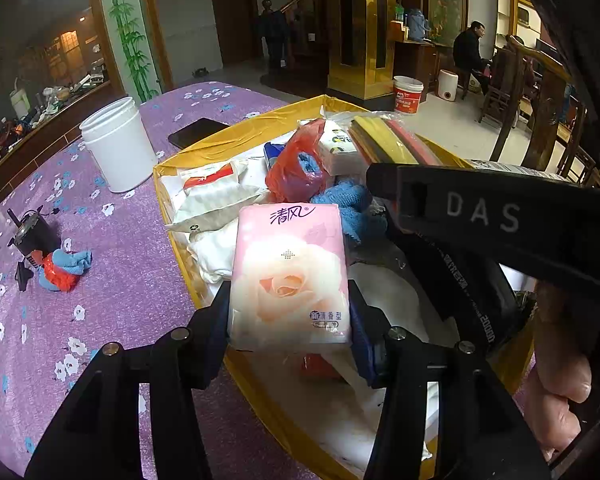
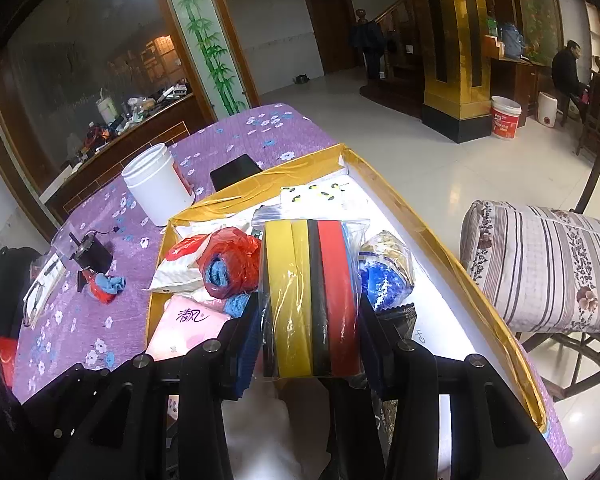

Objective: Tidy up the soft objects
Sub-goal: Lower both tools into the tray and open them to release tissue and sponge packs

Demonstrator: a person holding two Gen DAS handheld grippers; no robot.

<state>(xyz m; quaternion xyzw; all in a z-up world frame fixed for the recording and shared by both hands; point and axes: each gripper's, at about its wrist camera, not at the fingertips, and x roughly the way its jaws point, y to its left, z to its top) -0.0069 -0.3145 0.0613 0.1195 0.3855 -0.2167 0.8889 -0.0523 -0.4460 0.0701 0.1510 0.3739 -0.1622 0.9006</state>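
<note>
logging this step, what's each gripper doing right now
left gripper: shut on tissue pack
right gripper: shut on sponge pack

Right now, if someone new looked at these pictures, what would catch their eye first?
Probably the pink tissue pack clamped in the left tongs over the yellow box. Next, the bag of yellow, black and red sponges gripped in the right tongs above that box. The purple flowered tablecloth with a white tub lies left of it.
</note>
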